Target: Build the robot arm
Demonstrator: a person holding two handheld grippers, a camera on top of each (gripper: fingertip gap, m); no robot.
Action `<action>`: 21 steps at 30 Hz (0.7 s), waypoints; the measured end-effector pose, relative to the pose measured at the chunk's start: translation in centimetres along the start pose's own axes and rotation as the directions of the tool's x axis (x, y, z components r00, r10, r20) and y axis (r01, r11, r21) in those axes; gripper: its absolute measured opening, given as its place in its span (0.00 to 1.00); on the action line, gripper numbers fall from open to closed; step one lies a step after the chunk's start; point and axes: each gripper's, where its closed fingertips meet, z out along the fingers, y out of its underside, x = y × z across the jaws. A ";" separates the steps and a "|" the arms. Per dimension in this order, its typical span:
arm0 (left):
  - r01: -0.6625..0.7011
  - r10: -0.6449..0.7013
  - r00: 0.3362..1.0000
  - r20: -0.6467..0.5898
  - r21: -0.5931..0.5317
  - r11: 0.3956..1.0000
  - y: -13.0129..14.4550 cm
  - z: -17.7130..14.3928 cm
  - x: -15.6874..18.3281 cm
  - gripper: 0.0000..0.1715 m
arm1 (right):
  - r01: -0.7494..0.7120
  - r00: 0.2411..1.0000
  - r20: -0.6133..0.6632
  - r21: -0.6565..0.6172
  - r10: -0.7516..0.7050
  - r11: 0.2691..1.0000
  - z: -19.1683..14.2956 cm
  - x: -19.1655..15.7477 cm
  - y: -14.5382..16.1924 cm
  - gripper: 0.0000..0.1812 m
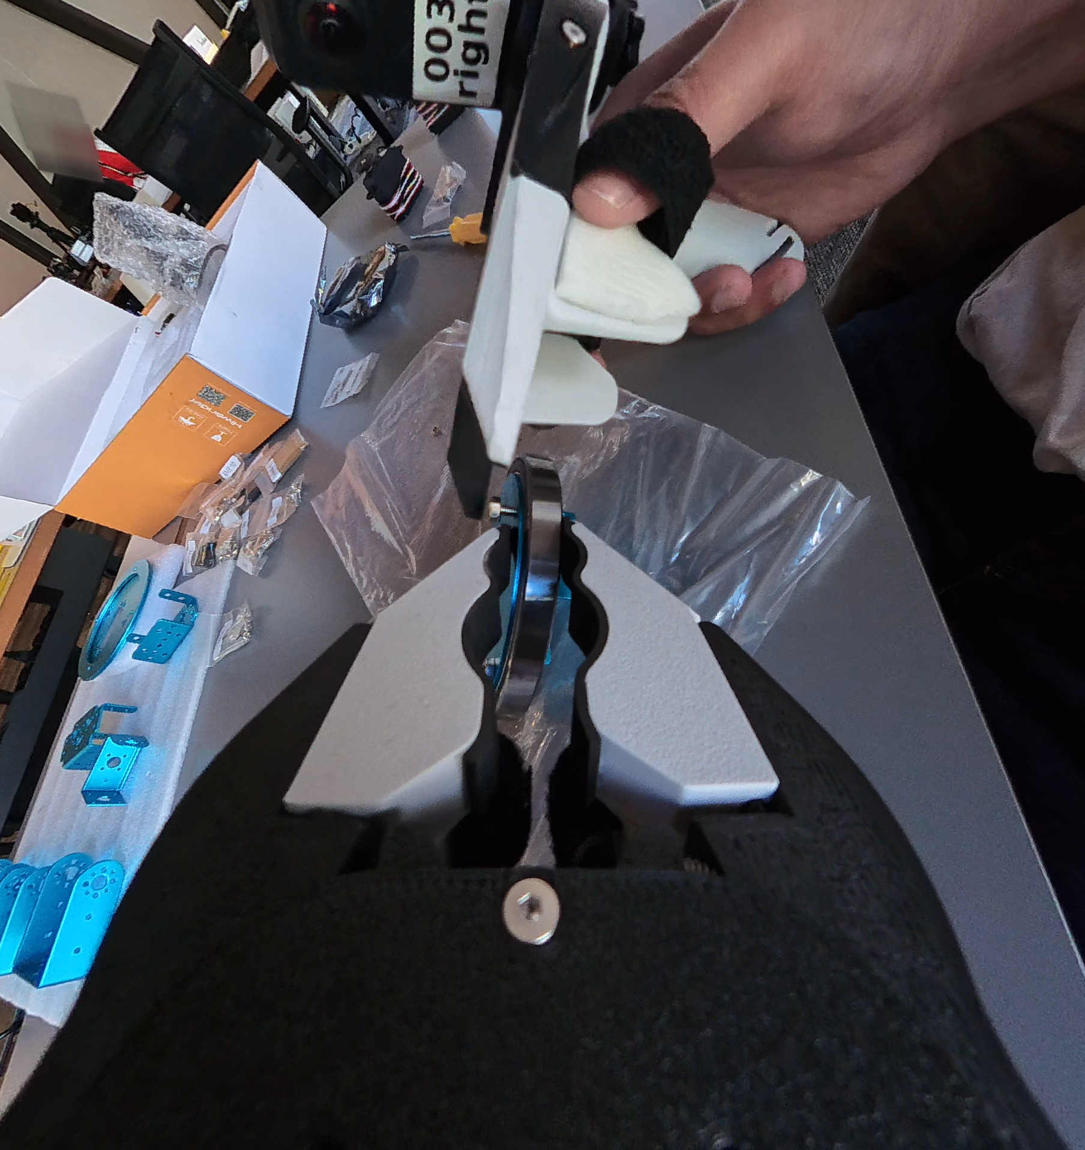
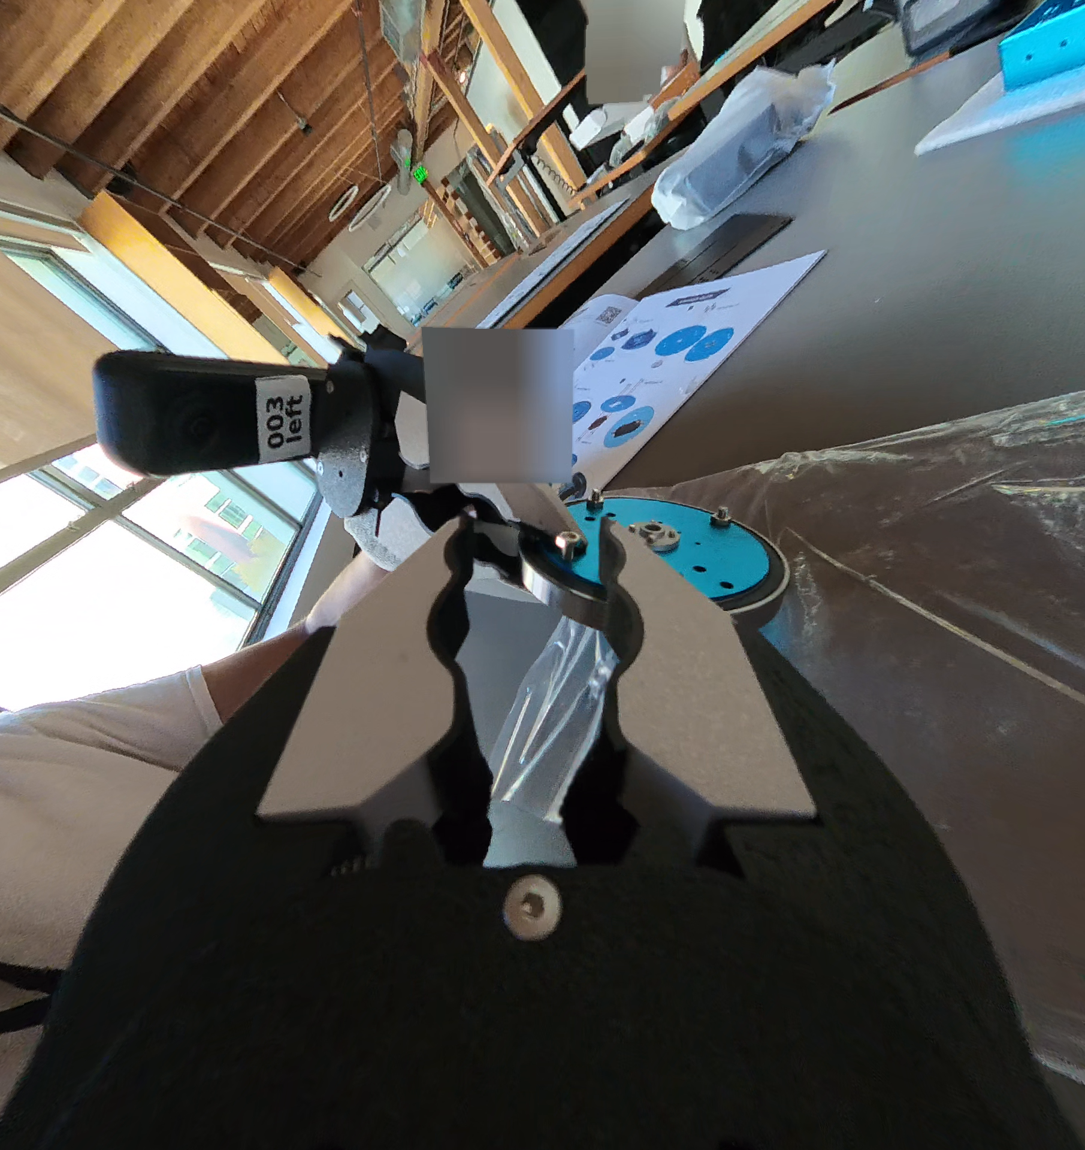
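My left gripper (image 1: 533, 535) is shut on a round disc (image 1: 536, 597) with a blue face and a black and silver rim, and holds it edge-on above a clear plastic bag (image 1: 683, 498) on the grey table (image 1: 869, 591). My right gripper (image 2: 533, 532) is open at the disc's (image 2: 683, 560) rim. A small bolt (image 2: 566, 542) on the blue face and a strip of the bag (image 2: 552, 715) lie between its fingers. In the left wrist view the right gripper (image 1: 474, 491) comes down from above, its tip by the bolt (image 1: 502, 509). A hand (image 1: 838, 124) holds it.
An orange and white box (image 1: 172, 435) stands open at the left. Blue metal brackets (image 1: 110, 765) and a blue ring (image 1: 113, 616) lie on white foam. Small hardware bags (image 1: 247, 529) are scattered nearby. A printed sheet (image 2: 683, 361) and a bagged grey item (image 2: 739, 143) lie farther off. Only a small space, under 4 cm, lies between the two pairs of fingers.
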 end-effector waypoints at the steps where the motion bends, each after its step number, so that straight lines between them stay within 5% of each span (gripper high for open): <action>1: 0.000 0.000 1.000 0.001 0.000 1.000 0.0 0.0 0.0 0.09 | 0.004 1.000 0.000 -0.022 -0.004 1.000 0.2 -0.1 0.3 0.21; 7: 0.010 -0.010 1.000 0.005 0.001 1.000 0.0 -0.1 -0.2 0.09 | 0.004 0.998 0.059 0.047 -0.006 0.999 -1.0 -1.0 -0.6 0.08; 14: 0.008 -0.008 1.000 0.002 0.001 1.000 0.1 -0.1 -0.1 0.09 | 0.003 1.000 -0.007 -0.025 -0.003 1.000 0.4 0.0 0.4 0.24; 21: 0.017 -0.017 1.000 0.007 0.001 1.000 0.1 -0.2 -0.3 0.08 | 0.014 0.995 0.096 0.098 -0.023 0.995 -1.3 -1.7 -1.2 0.11</action>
